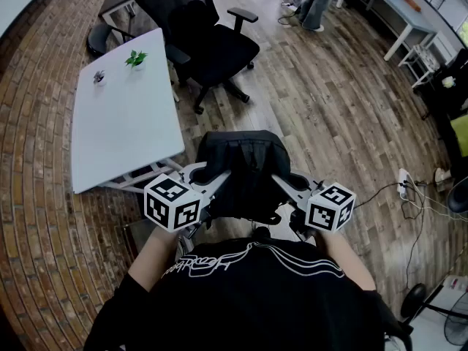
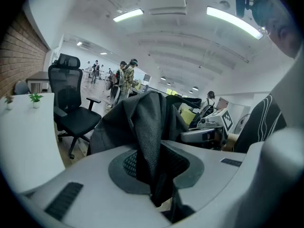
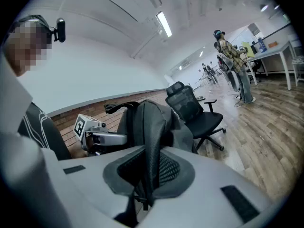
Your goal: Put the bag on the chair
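1. The white rectangular table (image 1: 124,123), with a small green potted plant (image 1: 136,58) on it, stood to the left of the black wheeled office chair (image 1: 216,46). Its far right corner was just beside the chair's base.
2. The left gripper (image 1: 213,174) was on the near side of the chair and well apart from it. Its jaws were clenched on a dark mesh-backed shoulder strap (image 2: 149,141) of the bag. In the left gripper view (image 2: 156,175), the chair (image 2: 71,108) showed beyond the bag and off to the left.
3. The black fabric backpack (image 1: 241,159) hung upright between the two grippers, close to the person's chest. It was on the near side of the chair and well short of the seat. Its width ran across from one gripper to the other.
4. The right gripper (image 1: 281,183) was also on the near side of the chair, with its jaws clamped on the other mesh strap (image 3: 151,146). In its own view (image 3: 145,179), the chair (image 3: 194,113) lay past the bag (image 3: 152,120) and to the right.
5. The coming move seemed to turn on the chair lying ahead of the bag and slightly to its left. The left gripper looked a little nearer, so both would likely have to carry the bag forward together.
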Available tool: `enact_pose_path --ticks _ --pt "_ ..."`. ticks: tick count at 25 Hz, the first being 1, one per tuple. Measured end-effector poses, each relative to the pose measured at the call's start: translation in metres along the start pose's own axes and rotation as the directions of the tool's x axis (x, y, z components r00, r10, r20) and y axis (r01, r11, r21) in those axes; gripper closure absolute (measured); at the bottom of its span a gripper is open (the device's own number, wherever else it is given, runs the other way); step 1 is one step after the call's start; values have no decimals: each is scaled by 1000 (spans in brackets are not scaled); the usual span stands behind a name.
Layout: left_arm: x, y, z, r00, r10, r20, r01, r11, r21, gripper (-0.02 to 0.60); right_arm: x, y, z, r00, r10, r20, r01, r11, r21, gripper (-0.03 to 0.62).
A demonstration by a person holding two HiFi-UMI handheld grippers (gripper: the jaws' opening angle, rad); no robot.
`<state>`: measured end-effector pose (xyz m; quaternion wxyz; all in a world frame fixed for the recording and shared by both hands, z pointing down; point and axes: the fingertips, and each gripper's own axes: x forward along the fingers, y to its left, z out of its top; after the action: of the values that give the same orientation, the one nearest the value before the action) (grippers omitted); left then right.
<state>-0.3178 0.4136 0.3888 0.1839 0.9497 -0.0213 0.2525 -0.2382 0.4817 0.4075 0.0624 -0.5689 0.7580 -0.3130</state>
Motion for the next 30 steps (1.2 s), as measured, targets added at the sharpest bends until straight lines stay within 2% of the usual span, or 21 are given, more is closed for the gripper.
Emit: enact_pose_path --ticks 7,19,24,30 --pt "48 -14 28 1000 -22 -3 22 1000 -1 503 -26 -43 28 1000 -1 1 1 1000 3 563" --pt "105 -18 74 998 -30 62 29 1000 10 503 -46 -99 80 998 -44 35 46 997 -68 560" --pt "116 -9 88 995 -44 85 45 999 -10 503 -41 -112 99 998 -58 26 61 992 -112 560" --pt "132 13 105 995 -50 89 51 999 -2 503 -24 -132 117 997 -76 30 79 992 -102 560"
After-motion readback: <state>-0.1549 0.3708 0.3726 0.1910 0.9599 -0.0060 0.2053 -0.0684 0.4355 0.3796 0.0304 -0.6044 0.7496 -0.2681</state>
